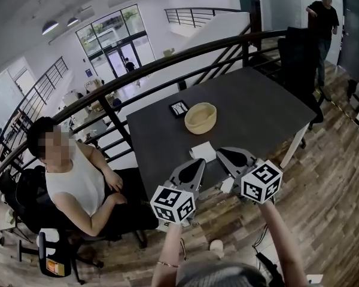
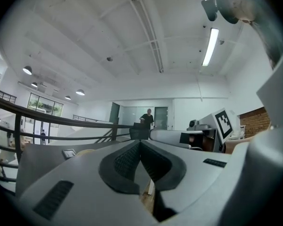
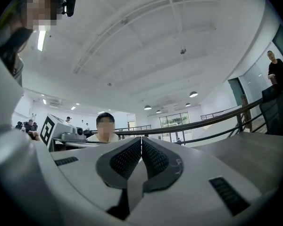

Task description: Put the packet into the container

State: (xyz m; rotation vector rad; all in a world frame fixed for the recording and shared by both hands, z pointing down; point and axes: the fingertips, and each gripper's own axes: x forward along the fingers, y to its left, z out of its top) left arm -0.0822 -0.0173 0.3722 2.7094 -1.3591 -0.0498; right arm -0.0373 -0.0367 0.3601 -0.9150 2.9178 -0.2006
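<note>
**Holding both grippers shut by the packet**

Lying at the near edge of the dark table [image 1: 257,109], the white packet [image 1: 201,150] sits just ahead of the left gripper [image 1: 198,162] and just beside the right gripper [image 1: 220,152]. Whether either touches it I cannot tell. Each gripper's own view shows its jaws pressed together with nothing between them. The beige container [image 1: 200,117] stands farther in, near a small black-framed card [image 1: 179,108]. Beyond the table runs a dark railing [image 1: 167,61]. One person [image 1: 78,181] sits at the left and another [image 1: 323,17] stands far back on the wood floor [image 1: 329,190].
</note>
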